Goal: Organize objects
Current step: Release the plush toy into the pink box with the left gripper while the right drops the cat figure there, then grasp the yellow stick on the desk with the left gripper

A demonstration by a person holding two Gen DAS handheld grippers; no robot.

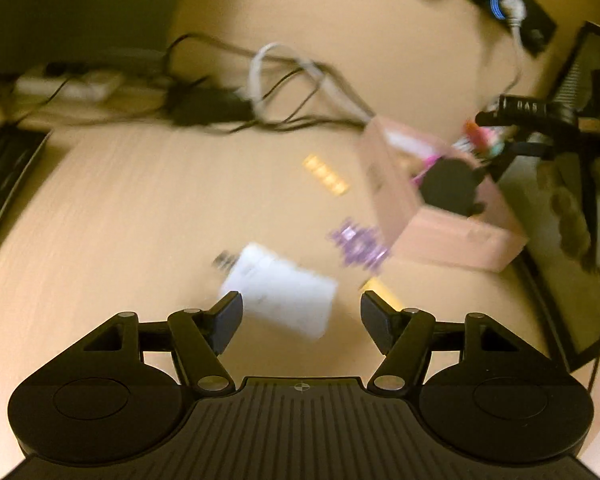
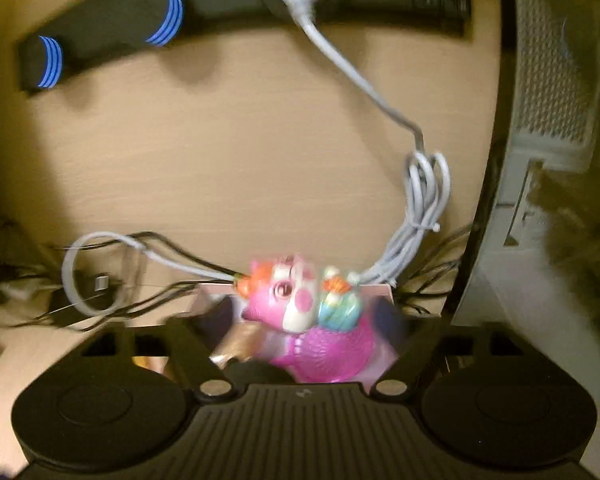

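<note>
My right gripper (image 2: 304, 320) is clamped on a pink toy (image 2: 300, 312) over the pink box (image 1: 452, 232). My left gripper (image 1: 300, 312), jaws apart, hovers near the white charger (image 1: 280, 292); it, the purple toy (image 1: 358, 244) and the yellow strip (image 1: 326, 174) remain on the desk (image 1: 140, 200).

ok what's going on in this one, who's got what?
Desk tidy-up into a pink box. The right gripper is over the box, around a pink toy; blur hides whether it's clamped. The left gripper is open, closing in on a white charger on the desk. A purple trinket lies beside the box.
</note>
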